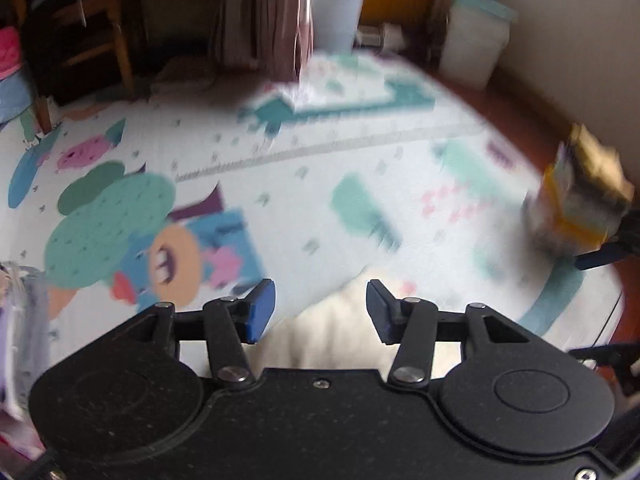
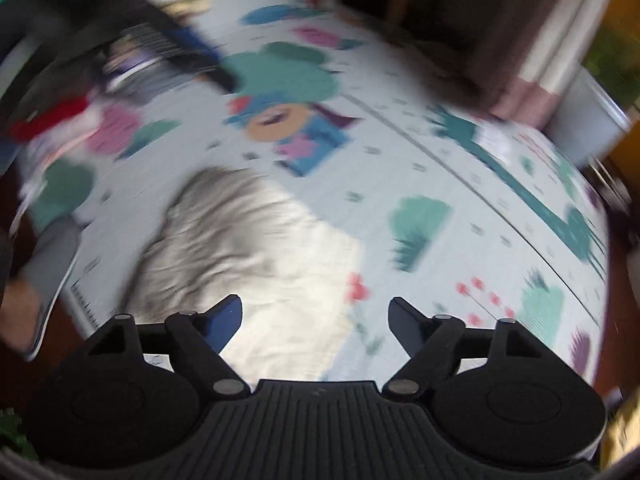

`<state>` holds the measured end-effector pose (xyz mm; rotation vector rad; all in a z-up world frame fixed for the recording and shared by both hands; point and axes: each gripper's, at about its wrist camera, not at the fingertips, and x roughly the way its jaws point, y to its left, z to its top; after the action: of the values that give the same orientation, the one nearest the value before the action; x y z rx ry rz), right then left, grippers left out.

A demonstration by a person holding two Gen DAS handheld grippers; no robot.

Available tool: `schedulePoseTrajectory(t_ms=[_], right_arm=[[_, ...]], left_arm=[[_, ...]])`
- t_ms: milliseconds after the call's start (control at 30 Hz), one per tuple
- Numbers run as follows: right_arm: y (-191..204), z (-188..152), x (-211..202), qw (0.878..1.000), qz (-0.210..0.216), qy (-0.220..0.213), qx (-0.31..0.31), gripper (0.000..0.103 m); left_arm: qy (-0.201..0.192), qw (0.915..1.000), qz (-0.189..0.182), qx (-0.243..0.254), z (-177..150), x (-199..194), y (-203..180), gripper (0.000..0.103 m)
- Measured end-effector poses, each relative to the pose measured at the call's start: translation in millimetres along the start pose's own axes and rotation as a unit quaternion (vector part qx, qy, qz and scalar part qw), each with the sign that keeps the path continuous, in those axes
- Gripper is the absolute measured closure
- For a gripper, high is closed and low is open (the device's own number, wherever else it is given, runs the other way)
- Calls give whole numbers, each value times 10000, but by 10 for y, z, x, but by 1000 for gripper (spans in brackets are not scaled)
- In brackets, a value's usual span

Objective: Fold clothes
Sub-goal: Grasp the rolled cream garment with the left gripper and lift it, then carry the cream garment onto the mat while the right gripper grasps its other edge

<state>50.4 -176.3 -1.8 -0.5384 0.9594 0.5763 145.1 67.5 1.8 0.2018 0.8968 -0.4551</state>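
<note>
Right wrist view, blurred cartoon play mat (image 2: 400, 168), possibly cream garment (image 2: 256, 248), both grippers' jaws spread, empty

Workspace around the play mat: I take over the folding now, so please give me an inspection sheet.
Surface: patterned play mat on a reddish floor; pictures are motion-blurred.
Job's things: cream garment lies rumpled on the mat, not in either tool.
Clutter: blurred pile of coloured clothes at the mat's far edge; yellow-banded box near the wall.
Grippers: left tool open above the cream cloth, nothing between the fingers; right tool open, empty, over the garment's edge.
Cables: thin dark line at the left view's right edge, too blurred to identify.
Surroundings: curtain, wooden chair, white planter.
</note>
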Motion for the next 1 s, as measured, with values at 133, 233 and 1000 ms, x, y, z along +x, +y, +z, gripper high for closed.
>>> schedulePoseTrajectory(t_ms=[133, 233, 1000], right_arm=[[788, -34, 356, 9965, 87, 45, -829, 26], [1416, -155, 703, 9892, 106, 49, -1462, 26], [2014, -609, 1854, 9866, -868, 258, -1360, 77]], left_arm=[[267, 9799, -52, 1975, -311, 126, -13, 54], [627, 9361, -148, 3459, -753, 270, -47, 54], [667, 7250, -371, 6845, -2170, 1048, 11, 53]])
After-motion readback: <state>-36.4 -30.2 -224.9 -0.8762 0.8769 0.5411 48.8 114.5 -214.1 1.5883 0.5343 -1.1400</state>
